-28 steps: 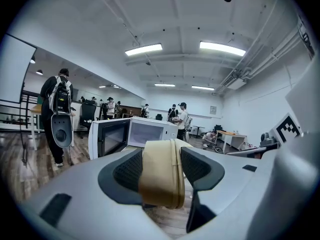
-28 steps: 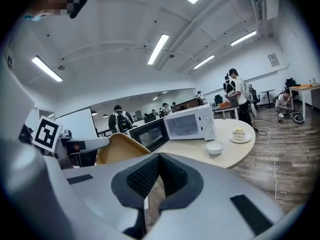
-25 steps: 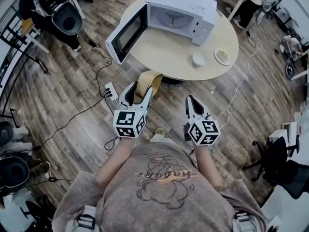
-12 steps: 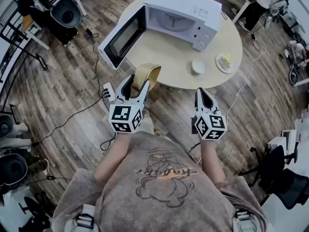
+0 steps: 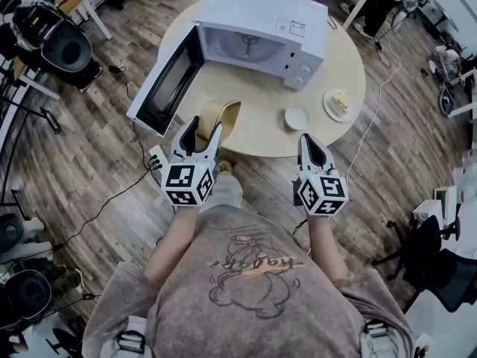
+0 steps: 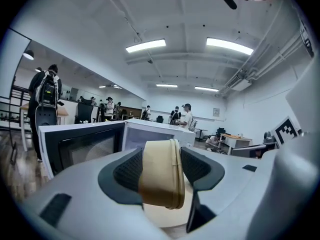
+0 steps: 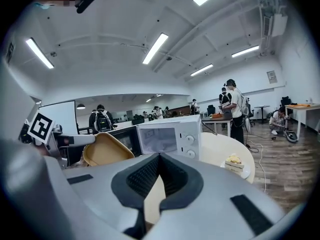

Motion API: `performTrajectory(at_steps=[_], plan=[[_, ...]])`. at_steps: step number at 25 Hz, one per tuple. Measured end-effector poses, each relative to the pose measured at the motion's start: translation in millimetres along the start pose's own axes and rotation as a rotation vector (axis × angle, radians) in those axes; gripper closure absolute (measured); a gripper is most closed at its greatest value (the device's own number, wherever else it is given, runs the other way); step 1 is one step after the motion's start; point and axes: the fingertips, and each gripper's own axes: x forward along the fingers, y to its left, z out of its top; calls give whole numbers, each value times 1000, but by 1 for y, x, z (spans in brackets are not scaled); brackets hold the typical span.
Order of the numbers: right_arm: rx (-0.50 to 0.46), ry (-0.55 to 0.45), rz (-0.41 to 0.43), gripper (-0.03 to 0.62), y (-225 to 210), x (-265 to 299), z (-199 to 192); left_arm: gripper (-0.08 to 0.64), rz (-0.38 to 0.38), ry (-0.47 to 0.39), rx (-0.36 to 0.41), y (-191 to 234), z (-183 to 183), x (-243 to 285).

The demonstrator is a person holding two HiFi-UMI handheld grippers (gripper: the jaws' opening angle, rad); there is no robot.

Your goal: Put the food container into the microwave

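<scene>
A tan lidded food container (image 5: 222, 119) stands on edge between the jaws of my left gripper (image 5: 199, 134), which is shut on it; in the left gripper view the food container (image 6: 161, 176) fills the gap between the pads. It hangs at the near edge of the round table (image 5: 261, 125). The white microwave (image 5: 261, 30) sits on the table with its door (image 5: 162, 89) swung open to the left and its cavity (image 5: 242, 47) bare. My right gripper (image 5: 313, 149) is shut and holds nothing, at the table's near edge.
A small white bowl (image 5: 297, 116) and a plate with a piece of cake (image 5: 340, 103) sit on the table right of the microwave. Cables and a power strip (image 5: 156, 156) lie on the wooden floor. Chairs and desks ring the room; people stand far off.
The person has stepped closer to the table. Both grippers moved forward to its near edge, the left one still carrying the container.
</scene>
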Motion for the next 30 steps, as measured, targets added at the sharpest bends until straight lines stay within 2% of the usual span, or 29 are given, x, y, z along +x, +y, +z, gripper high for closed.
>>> performTrajectory(at_steps=[9, 19, 24, 30], plan=[[15, 6, -1, 603, -5, 71, 27, 304, -58, 15, -5, 27, 27, 76], [38, 14, -20, 603, -3, 137, 45, 304, -124, 39, -18, 53, 43, 137], [59, 8, -36, 601, -4, 157, 48, 304, -166, 51, -7, 56, 46, 160], [68, 12, -42, 601, -11, 164, 50, 304, -174, 58, -10, 57, 47, 172]])
